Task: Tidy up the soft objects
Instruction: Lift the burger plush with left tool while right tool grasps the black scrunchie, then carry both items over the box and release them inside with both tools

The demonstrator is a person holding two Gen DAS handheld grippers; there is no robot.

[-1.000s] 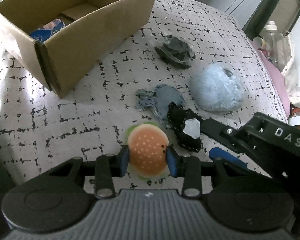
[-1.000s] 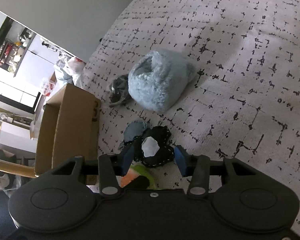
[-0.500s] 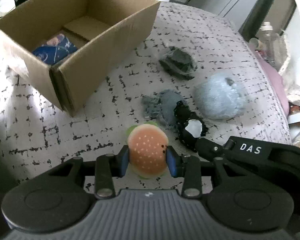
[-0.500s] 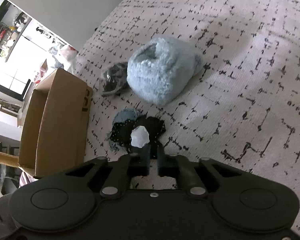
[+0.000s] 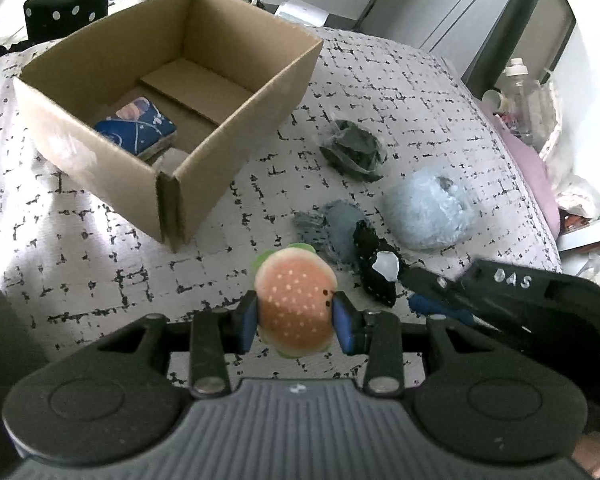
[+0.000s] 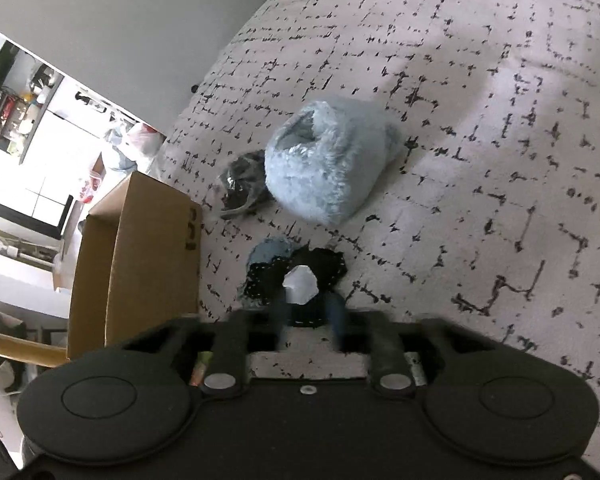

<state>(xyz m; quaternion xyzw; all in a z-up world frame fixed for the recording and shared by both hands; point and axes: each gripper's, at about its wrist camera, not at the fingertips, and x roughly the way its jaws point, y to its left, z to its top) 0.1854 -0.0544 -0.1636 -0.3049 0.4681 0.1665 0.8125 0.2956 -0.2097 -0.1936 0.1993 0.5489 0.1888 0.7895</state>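
Two grippers each held a soft toy above the patterned bedspread (image 5: 100, 240), beside the cardboard box (image 5: 236, 148).

The box lay open-topped with its long axis running from near left to far right (a blue patterned item (image 5: 136, 130) inside), and it sat lower and fuller in the left wrist view than a second before. The fluffy blue plush (image 6: 320, 168) rested opening-up, just beside a dark crumpled bundle (image 6: 240, 188). The left gripper (image 5: 296, 320) clamped the burger plush (image 5: 296, 304), bun facing the camera, raised higher than earlier. The right gripper (image 6: 308, 312), wide a second ago, had closed on the black dotted cloth (image 6: 300, 276), its white tag upward.
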